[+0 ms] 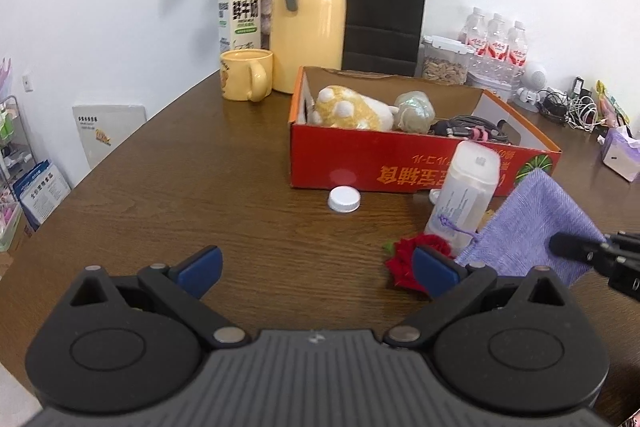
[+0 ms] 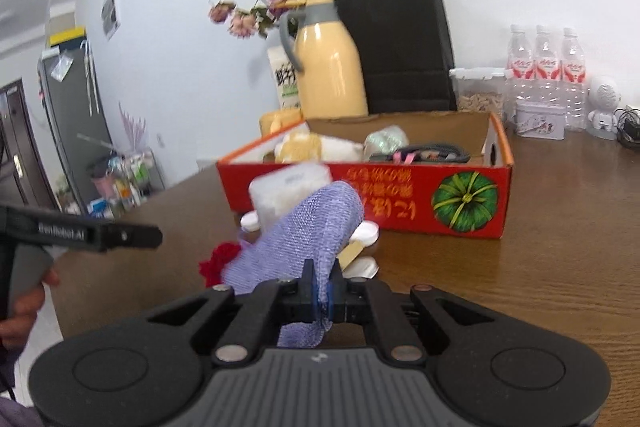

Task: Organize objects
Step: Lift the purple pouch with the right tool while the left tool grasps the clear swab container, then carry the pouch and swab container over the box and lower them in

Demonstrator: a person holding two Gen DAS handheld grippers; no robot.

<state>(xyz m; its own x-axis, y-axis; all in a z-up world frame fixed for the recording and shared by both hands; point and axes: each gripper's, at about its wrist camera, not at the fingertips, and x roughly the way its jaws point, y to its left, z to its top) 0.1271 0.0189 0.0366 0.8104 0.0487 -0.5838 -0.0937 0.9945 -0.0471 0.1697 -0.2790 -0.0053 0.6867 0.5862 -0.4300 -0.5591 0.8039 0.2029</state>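
Right gripper point(image 2: 322, 301) pinches the purple pouch point(image 2: 308, 227) (left gripper point(image 1: 316, 267) gapes empty).

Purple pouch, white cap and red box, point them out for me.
purple pouch point(image 2: 308, 227), right wrist view, middle of fabric.
white cap point(image 1: 343, 199), left wrist view, top face.
red box point(image 1: 360, 159), left wrist view, front wall.

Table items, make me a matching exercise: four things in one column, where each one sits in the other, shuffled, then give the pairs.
Things:
1. purple cloth pouch
2. plush toy
3. white cap
4. yellow mug

Places:
A. on the table in front of the red box
B. inside the red box
C. left of the yellow jug
D. pinched in the right claw

Pairs: 1-D, 2-B, 3-A, 4-C
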